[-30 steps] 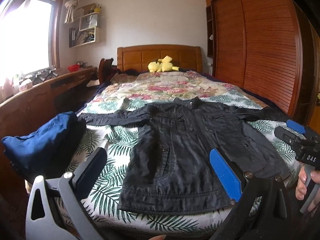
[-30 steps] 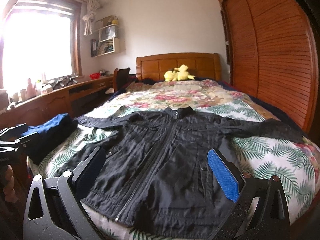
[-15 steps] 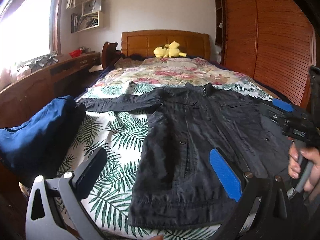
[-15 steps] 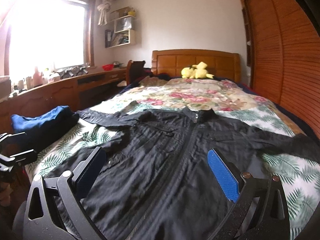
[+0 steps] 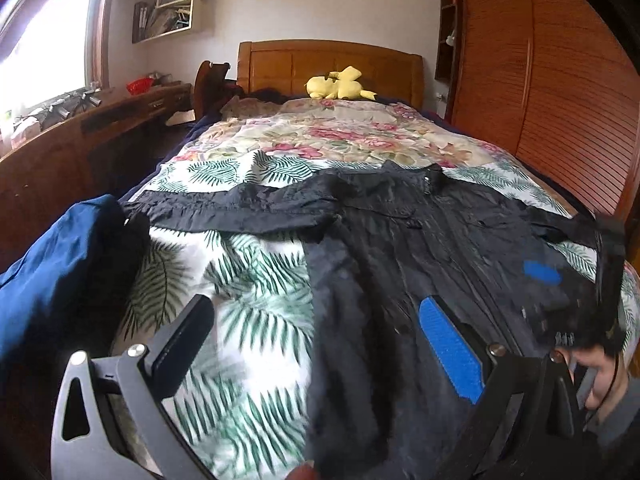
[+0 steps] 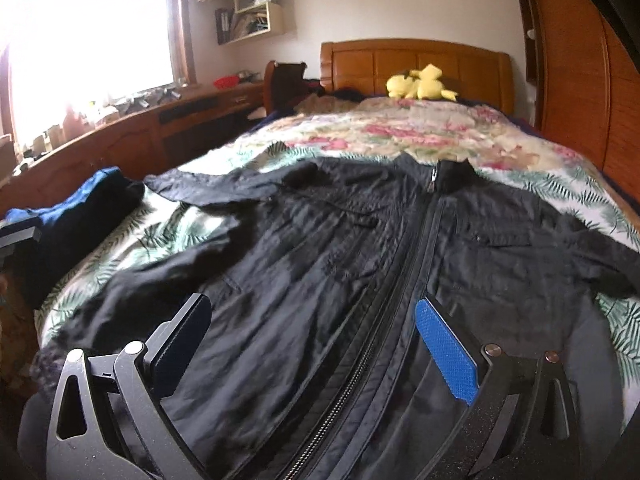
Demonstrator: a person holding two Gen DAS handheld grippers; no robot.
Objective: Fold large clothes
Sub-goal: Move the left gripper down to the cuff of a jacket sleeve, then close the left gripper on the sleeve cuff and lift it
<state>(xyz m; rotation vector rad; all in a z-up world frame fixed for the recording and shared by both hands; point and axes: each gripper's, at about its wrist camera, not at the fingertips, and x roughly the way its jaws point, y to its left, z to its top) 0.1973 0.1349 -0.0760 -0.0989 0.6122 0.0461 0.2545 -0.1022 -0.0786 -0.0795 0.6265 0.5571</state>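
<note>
Jacket [image 6: 360, 264] flat on bed [image 6: 420, 132], folded garment [image 5: 52, 264] left, plush toy [image 6: 420, 82] behind.

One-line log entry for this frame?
left gripper: open | right gripper: open | black jacket: flat, zipped, unfolded | bed

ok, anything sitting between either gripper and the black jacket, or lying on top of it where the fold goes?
Nothing visible. Both the left gripper and the right gripper are open right over the black jacket, which lies flat and bare on the bed. The blue garment sits off its left sleeve end; the yellow plush is by the headboard.
</note>
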